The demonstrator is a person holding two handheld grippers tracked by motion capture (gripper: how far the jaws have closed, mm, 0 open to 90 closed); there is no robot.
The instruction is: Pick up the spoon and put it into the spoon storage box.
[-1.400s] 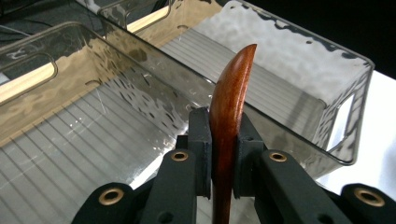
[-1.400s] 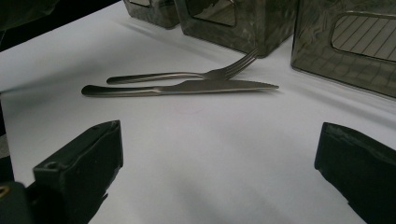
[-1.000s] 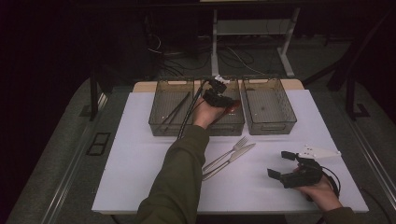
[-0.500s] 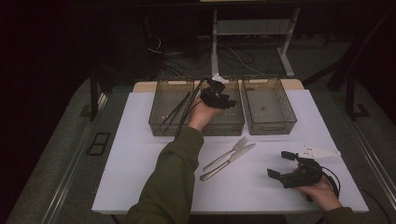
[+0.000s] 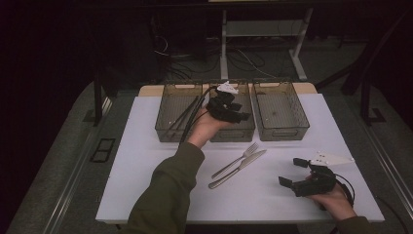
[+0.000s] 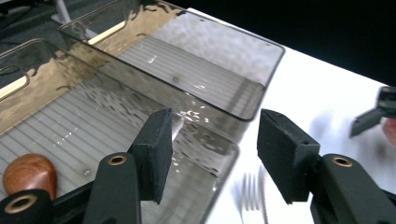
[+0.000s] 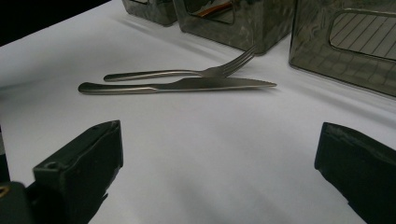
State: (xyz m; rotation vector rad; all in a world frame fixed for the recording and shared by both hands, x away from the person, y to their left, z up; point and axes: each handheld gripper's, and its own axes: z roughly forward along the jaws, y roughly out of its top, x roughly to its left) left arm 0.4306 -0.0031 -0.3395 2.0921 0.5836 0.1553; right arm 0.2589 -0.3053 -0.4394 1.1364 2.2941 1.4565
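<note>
1. We see the right gripper (image 5: 293, 174) resting low at the table's (image 5: 146, 185) near edge, jaws wide, empty.
2. Fork (image 5: 237, 159) and knife (image 5: 238, 168) lie side by side mid-table.
3. Our left gripper (image 5: 239, 113), forearm stretched forward, hovers above the middle bin (image 5: 229, 132), its jaws just opening, empty.

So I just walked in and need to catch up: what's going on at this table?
A person is sorting utensils into three clear bins. The left gripper hangs over the middle bin, its jaws just opened with nothing between them; a wooden-handled utensil lies in that bin. The right gripper rests open on the white table, facing the fork and knife, both untouched.
</note>
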